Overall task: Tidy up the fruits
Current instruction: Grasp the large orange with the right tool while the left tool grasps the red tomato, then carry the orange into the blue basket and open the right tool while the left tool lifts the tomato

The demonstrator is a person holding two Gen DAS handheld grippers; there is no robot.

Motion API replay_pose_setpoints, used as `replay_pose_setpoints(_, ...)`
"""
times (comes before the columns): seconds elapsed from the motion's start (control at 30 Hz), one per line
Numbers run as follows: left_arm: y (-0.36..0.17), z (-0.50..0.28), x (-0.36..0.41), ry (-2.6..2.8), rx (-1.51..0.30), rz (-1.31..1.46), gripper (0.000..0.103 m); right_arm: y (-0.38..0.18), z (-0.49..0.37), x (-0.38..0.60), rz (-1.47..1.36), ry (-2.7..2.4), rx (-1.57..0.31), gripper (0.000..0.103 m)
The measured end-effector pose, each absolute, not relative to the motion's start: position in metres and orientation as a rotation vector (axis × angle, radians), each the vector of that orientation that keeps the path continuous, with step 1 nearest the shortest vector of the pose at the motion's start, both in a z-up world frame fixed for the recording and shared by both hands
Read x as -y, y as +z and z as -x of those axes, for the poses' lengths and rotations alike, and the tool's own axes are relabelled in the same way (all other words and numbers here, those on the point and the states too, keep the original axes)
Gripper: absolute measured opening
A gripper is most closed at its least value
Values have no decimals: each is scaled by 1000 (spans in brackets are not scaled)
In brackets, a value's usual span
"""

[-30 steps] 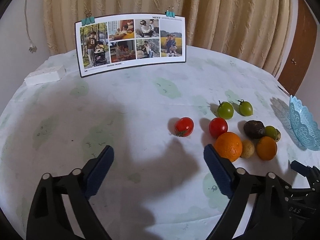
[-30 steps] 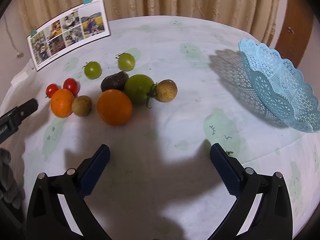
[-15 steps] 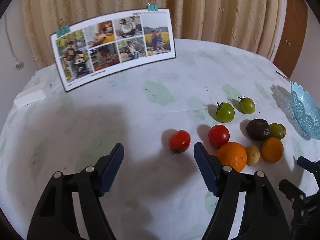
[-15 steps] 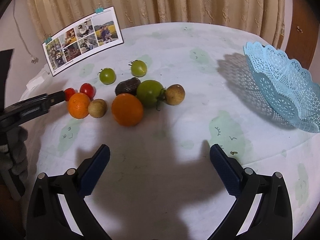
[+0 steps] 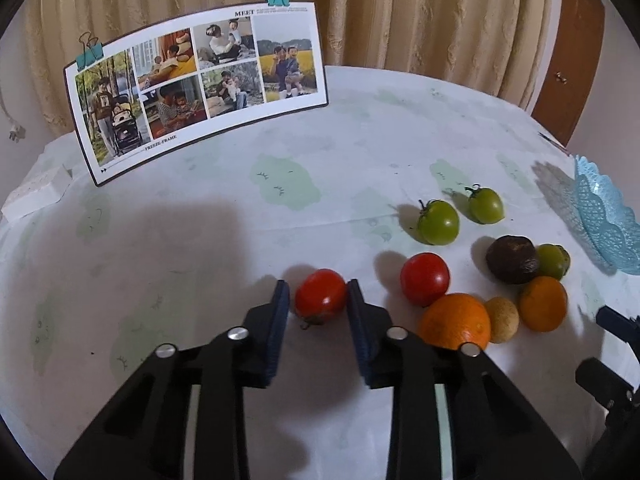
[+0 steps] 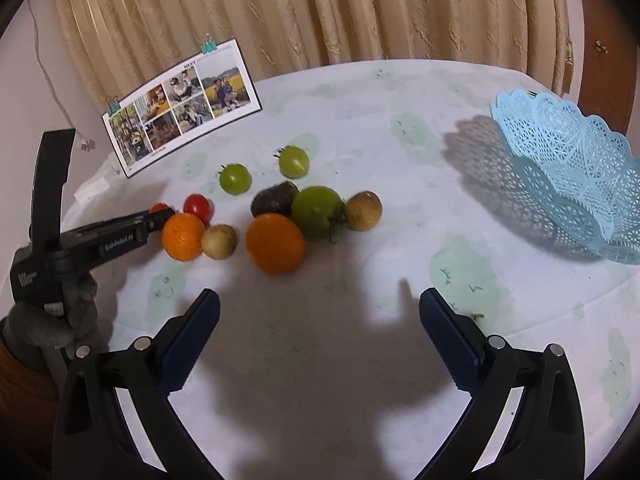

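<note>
A home, likely a dining corner. Ahead of the right gripper stands a round table [image 6: 400, 128] under a pale printed cloth, backed by beige curtains [image 6: 320, 12]. A clipped family photo collage [image 5: 196, 88] of 6 pictures stands far left; a blue lace-pattern basket [image 6: 568, 176] sits far right beside a wooden door [image 5: 576, 48].

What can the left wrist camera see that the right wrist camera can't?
Only the left wrist view shows the left gripper from behind, its jaws just closed around a red tomato, and the whole white box.

Only the right wrist view shows the right gripper wide open and empty, the whole blue basket, a brown fruit, and a gloved hand.

Both show the photo board, the oranges, the green tomatoes and the table.
</note>
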State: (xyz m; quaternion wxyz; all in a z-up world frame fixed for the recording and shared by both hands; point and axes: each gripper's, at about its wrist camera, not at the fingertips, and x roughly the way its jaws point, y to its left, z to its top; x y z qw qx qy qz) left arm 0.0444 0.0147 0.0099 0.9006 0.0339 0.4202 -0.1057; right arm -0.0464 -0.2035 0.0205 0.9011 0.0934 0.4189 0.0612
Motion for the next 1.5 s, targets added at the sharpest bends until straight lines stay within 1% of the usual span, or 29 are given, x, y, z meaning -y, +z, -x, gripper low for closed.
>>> replay_pose_setpoints(0.07,14,-38,-13,-221,-847,-84,27,22,44,200,-190,131,-865,94)
replay_pose_setpoints(0.13,20,-32,-11,-222,-816,-99,27,22,40,196,-189,141,-872,80)
replay_pose_setpoints(0.27,29,-22,-9,-227,-773,-113,27,23,27,186,-174,164,-891,68)
replay_pose_setpoints(0.33,31,-20,-9,-234,-766,-114,26,20,20,184,-172,165,-904,58)
replay_pose_setpoints(0.4,32,-20,-10,-238,-767,-114,26,17,12,183,-195,181,-923,52)
replay_pose_setpoints(0.47,32,-21,-12,-235,-771,-109,26,15,7,183,-209,182,-926,51)
replay_pose_setpoints(0.5,31,-22,-13,-233,-774,-107,26,15,5,182,-208,181,-923,49)
replay_pose_setpoints(0.53,31,-22,-14,-232,-777,-105,26,14,4,182,-209,183,-921,44)
replay_pose_setpoints(0.6,30,-23,-14,-230,-781,-103,26,12,2,181,-208,186,-918,40)
replay_pose_setpoints(0.87,25,-24,-14,-229,-794,-100,27,21,20,187,-225,185,-885,40)
replay_pose_setpoints(0.9,24,-25,-14,-232,-802,-97,28,23,23,189,-232,181,-877,40)
replay_pose_setpoints(1.0,18,-30,-14,-230,-821,-90,37,30,33,196,-252,172,-855,40)
replay_pose_setpoints(1.1,14,-34,-14,-239,-838,-73,38,38,43,204,-256,153,-827,40)
replay_pose_setpoints(1.2,10,-40,-16,-253,-866,-51,38,44,52,212,-262,133,-800,40)
replay_pose_setpoints(1.27,8,-44,-17,-259,-883,-36,33,48,57,219,-276,119,-780,40)
replay_pose_setpoints(1.3,9,-44,-18,-261,-881,-30,26,49,60,222,-281,107,-769,40)
replay_pose_setpoints(1.5,17,-36,-18,-256,-835,-39,26,62,73,248,-308,25,-699,40)
